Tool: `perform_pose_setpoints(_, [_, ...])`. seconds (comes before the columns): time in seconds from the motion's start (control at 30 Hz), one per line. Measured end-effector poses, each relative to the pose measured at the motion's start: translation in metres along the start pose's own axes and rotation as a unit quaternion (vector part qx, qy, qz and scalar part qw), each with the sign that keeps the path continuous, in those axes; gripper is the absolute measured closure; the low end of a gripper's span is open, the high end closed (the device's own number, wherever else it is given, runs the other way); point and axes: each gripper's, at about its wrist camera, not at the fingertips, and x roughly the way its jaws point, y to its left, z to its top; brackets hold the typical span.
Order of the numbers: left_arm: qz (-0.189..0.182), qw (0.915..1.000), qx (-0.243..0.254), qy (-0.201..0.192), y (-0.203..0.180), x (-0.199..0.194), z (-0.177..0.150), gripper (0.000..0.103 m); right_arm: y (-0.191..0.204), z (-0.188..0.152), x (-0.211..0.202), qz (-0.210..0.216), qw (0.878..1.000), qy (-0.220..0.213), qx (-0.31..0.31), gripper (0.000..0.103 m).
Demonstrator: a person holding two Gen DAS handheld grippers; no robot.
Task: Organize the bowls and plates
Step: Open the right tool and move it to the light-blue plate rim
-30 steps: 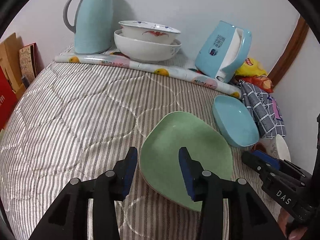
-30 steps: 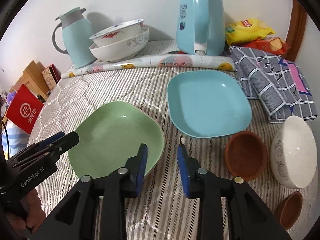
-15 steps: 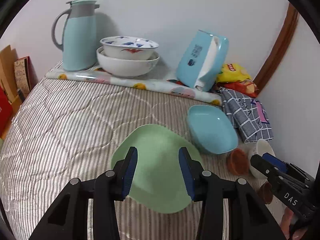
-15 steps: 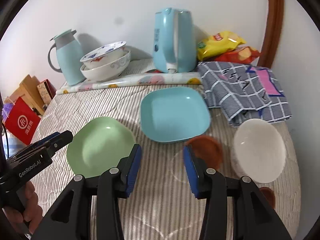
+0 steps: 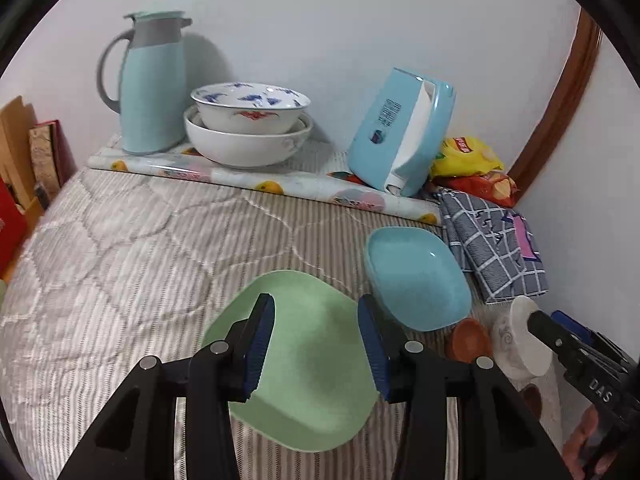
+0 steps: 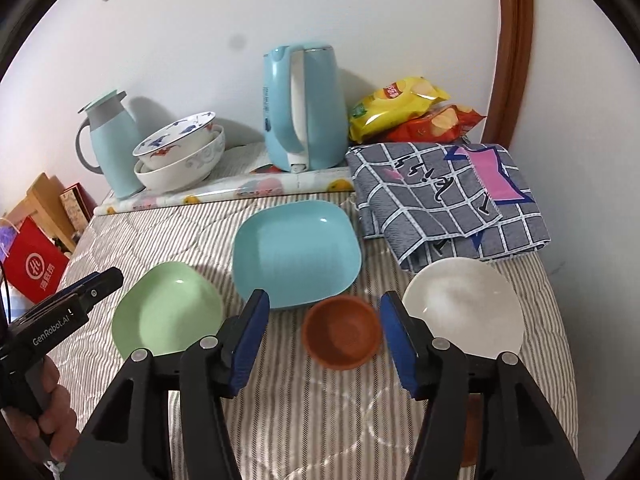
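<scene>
Right claw [image 6: 322, 338] wider, now over brown bowl [image 6: 341, 333]

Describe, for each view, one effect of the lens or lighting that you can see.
Left wrist view: fisheye bends the door frame into a curve, and the flask casts a soft shadow on the wall. Right wrist view: dark corners ring the image, and a small glare spot sits on the blue plate.

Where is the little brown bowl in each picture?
Left wrist view: the brown bowl sits low on the right, just below the blue plate.
Right wrist view: the brown bowl is in the lower middle, between the open right gripper's fingers.
Shared landmark: the blue plate.
</scene>
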Motion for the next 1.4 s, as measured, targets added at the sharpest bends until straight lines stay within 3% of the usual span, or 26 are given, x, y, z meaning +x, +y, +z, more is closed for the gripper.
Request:
perform_pose_setpoints(0.43, [0.002, 0.9989, 0.015, 0.044, -0.018, 0.048, 0.014, 0.062, -0.007, 0.025, 0.055, 0.007, 1.000, 0.025, 0.000, 0.046])
perform_pose_setpoints(0.77, [-0.007, 0.9972, 0.038, 0.064, -0.041, 0.087, 0.026, 0.062, -0.012, 0.031, 0.093, -0.005, 0.999, 0.044, -0.012, 0.062])
perform_pose_setpoints(1.4, [0.001, 0.9939, 0.054, 0.096, -0.059, 0.145, 0.039, 0.062, -0.016, 0.032, 0.137, -0.019, 0.996, 0.082, -0.020, 0.074])
